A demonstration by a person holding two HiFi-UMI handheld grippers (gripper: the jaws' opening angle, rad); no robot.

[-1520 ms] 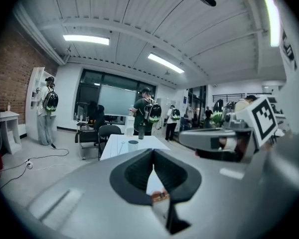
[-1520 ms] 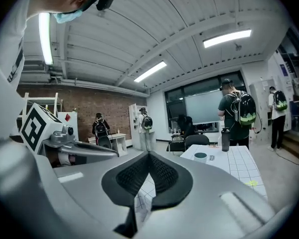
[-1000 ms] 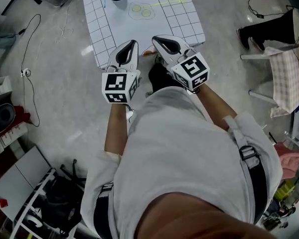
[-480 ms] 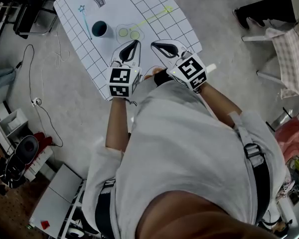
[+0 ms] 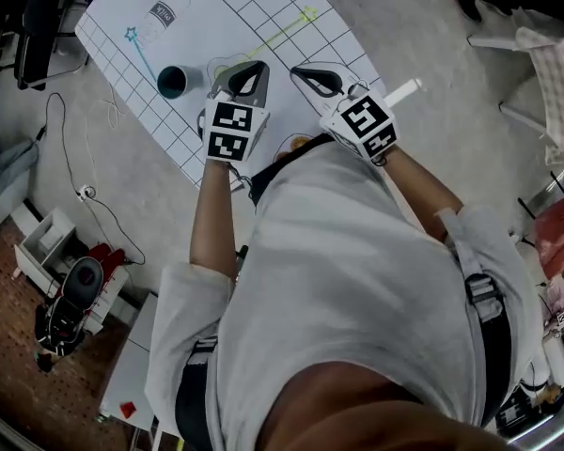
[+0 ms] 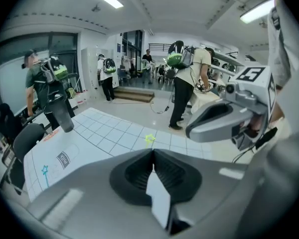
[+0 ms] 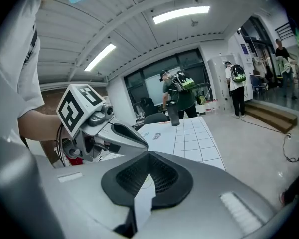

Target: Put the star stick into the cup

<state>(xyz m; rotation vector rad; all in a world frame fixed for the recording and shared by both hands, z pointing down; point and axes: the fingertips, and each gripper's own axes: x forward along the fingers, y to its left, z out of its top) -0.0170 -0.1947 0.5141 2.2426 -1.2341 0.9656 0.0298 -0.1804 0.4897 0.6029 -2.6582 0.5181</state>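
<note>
A dark cup (image 5: 174, 81) stands on the white gridded mat (image 5: 263, 7). Beyond it lies a blue star stick (image 5: 141, 54), flat on the mat; the left gripper view shows the blue star stick (image 6: 45, 172) at its far left. A yellow star stick (image 5: 287, 31) lies further right, its star (image 6: 149, 139) just past the left jaws. My left gripper (image 5: 258, 65) (image 6: 153, 151) hovers over the mat's near edge, right of the cup, shut and empty. My right gripper (image 5: 298, 70) (image 7: 148, 154) is beside it, also shut with nothing held.
A milk label (image 5: 164, 9) is printed on the mat, and a dark bottle (image 6: 64, 114) stands at the table's far end. Black chairs (image 5: 38, 17) sit left of the table, cables (image 5: 70, 130) trail on the floor, and several people (image 6: 187, 83) stand beyond.
Both grippers have moved forward and down, from short of the table to over its near edge by the cup. Both stay shut.
</note>
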